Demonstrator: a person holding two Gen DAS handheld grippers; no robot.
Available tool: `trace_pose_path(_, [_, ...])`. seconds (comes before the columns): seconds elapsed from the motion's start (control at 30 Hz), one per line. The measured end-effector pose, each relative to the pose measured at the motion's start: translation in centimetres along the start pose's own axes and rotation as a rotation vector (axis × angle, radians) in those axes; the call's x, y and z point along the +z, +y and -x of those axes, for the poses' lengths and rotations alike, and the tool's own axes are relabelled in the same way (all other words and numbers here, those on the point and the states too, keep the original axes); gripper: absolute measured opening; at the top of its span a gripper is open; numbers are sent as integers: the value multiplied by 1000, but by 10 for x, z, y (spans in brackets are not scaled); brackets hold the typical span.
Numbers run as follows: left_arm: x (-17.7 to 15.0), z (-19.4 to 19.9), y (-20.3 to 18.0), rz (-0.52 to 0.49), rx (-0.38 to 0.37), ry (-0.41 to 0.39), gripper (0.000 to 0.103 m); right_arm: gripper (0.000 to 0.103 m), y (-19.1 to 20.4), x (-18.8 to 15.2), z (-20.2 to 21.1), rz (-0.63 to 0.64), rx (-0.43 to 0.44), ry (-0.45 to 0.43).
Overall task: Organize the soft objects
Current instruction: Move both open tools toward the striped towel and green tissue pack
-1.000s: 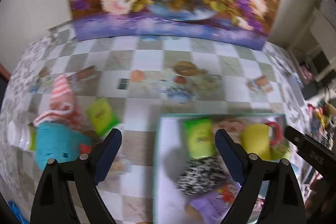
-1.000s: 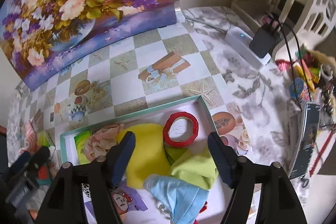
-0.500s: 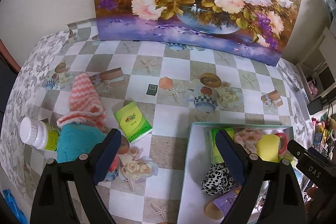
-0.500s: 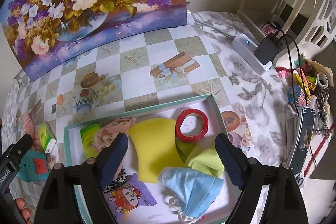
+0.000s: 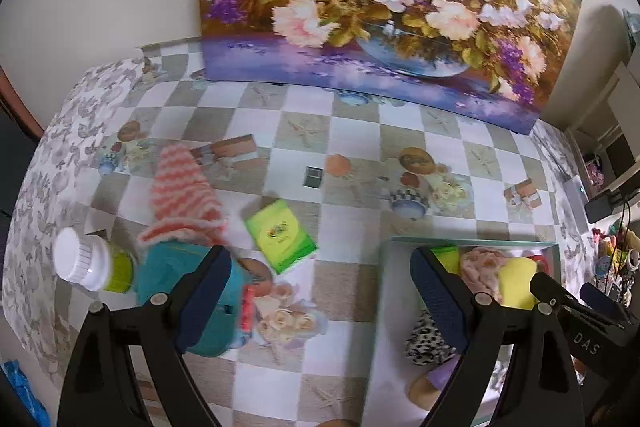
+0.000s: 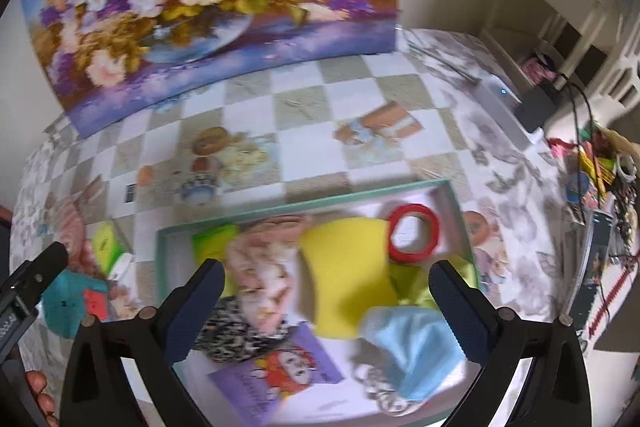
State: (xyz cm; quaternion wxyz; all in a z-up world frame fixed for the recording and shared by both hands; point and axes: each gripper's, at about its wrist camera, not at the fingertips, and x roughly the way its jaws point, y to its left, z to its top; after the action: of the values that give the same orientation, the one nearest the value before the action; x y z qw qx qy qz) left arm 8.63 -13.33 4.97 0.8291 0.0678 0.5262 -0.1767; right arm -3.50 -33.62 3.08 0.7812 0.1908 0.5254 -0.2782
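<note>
1. Twice checking jaws: finding the left gripper (image 5: 320,259) spread wide and empty above the checked tablecloth (image 5: 344,291). Finding the right gripper (image 6: 326,269) at full spread too, having just been opening, with nothing between its pads, hanging over the teal-rimmed box (image 6: 304,205).
2. Judging the step in hand as fetching the next soft thing from the left of the box. Eyeing the pink striped knit hat (image 5: 180,195) and the teal plush piece (image 5: 176,275) lying just near of it and touching it.
3. Doing this well:
   - steering the left gripper leftward and down with the jaws kept apart until the pads are straddling a raised fold;
   - pinching fabric only, not the tablecloth;
   - taking one item at a time, since the two are overlapping.
4. Avoiding the white-capped bottle (image 5: 80,263), lying just left of the plush piece and probably easy to knock and roll.
5. Holding the right gripper over the box and clear of the left one's path.
6. Counting outside the box: one knit hat, one teal plush piece, one green tissue pack (image 5: 280,235), one bottle.
7. Counting inside the box, as far as showing:
   - one green pack (image 6: 212,241)
   - one pink fabric bundle (image 6: 264,267)
   - one yellow pad (image 6: 344,267)
   - one red ring (image 6: 414,233)
   - one lime cloth (image 6: 420,283)
   - one light-blue cloth (image 6: 412,347)
   - one leopard-print cloth (image 6: 236,331)
   - one purple cartoon pack (image 6: 280,371)
</note>
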Motion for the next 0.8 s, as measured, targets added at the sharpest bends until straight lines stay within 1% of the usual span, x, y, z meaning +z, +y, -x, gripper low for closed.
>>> trace_pose_path(0.13, [3, 6, 26, 23, 19, -13, 91, 103, 30, -1, 3, 44, 32, -18])
trace_pose_path(0.2, [4, 7, 47, 60, 29, -16, 91, 103, 49, -2, 3, 86, 54, -25])
trace_pose_path(0.3, [5, 3, 76, 118, 32, -2, 91, 103, 77, -6, 2, 148, 77, -23])
trace_pose_path(0.4, [5, -4, 104, 166, 42, 23, 91, 103, 103, -10, 0, 208, 120, -20])
trace_pose_path(0.5, [9, -8, 125, 174, 71, 25, 91, 103, 127, -13, -2, 261, 163, -22])
trace_pose_path(0.6, [19, -15, 140, 144, 81, 49, 91, 103, 145, -15, -6, 307, 213, -22])
trace_pose_path(0.73, [34, -23, 159, 141, 36, 86, 91, 103, 162, -14, -19, 331, 273, -3])
trace_pose_path(0.8, [42, -28, 162, 127, 45, 97, 91, 103, 171, -14, -27, 348, 286, 6])
